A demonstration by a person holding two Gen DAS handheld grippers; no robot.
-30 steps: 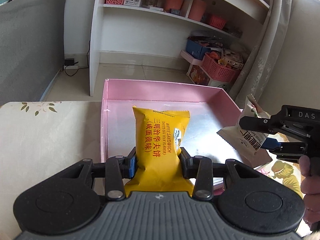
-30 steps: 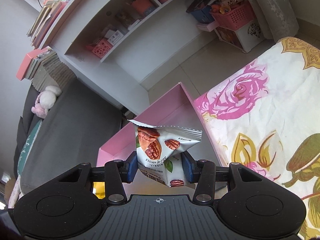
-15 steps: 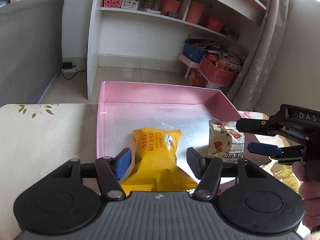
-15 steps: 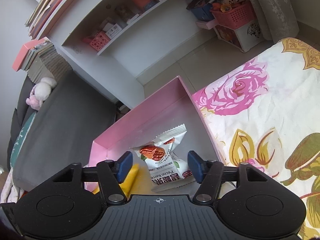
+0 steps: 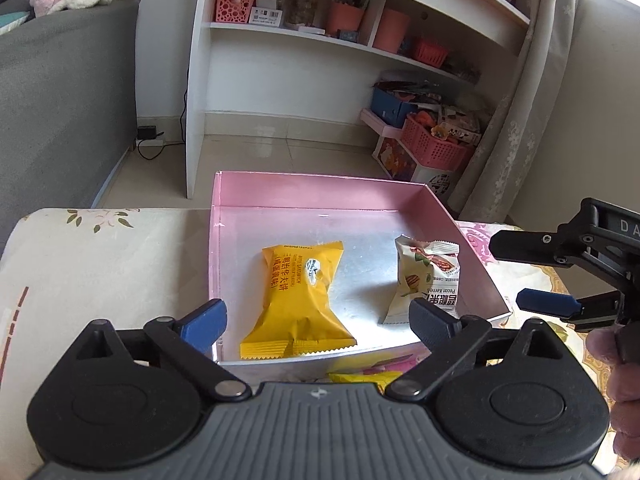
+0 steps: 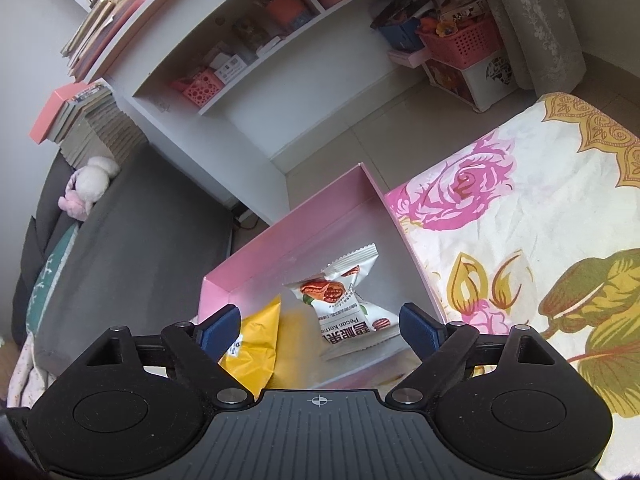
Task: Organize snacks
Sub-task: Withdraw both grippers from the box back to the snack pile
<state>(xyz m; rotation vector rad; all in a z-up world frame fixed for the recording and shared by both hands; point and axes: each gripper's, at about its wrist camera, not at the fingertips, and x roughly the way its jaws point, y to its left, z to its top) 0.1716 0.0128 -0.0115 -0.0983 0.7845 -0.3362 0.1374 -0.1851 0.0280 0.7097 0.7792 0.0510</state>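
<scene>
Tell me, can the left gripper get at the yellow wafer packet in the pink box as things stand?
Probably yes: the left gripper is open just in front of the yellow wafer packet, which lies flat in the pink box, nothing over it.

Worktop covered in a cream cloth: small leaf sprigs on the left part, large pink roses and yellow-green leaves on the right part. Directly on it sits a shallow rectangular pink cardboard box with a silvery floor, far wall at the worktop's far edge. A yellow snack wrapper and something pink lie on the cloth just in front of the box's near wall, mostly hidden. Beyond the edge, pale tiled floor.
</scene>
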